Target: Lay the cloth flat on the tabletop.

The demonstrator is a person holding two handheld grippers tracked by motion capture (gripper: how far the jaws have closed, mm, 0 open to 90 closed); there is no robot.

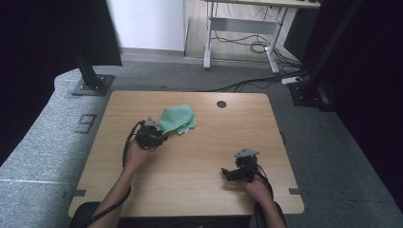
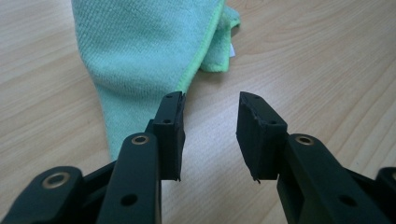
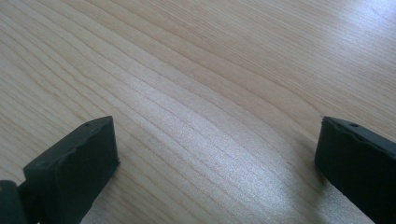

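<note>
Green cloth [image 1: 178, 120] seen crumpled on wooden counter [image 1: 214, 142], left of centre, toward far edge. Left tongs [image 2: 210, 116] held at cloth's near edge, jaws spread, gap over bare wood; one jaw touching or just beside cloth hem, nothing pinched. Right tongs [image 3: 217, 140] held wide apart low over bare counter near front right, well apart from cloth.
</note>
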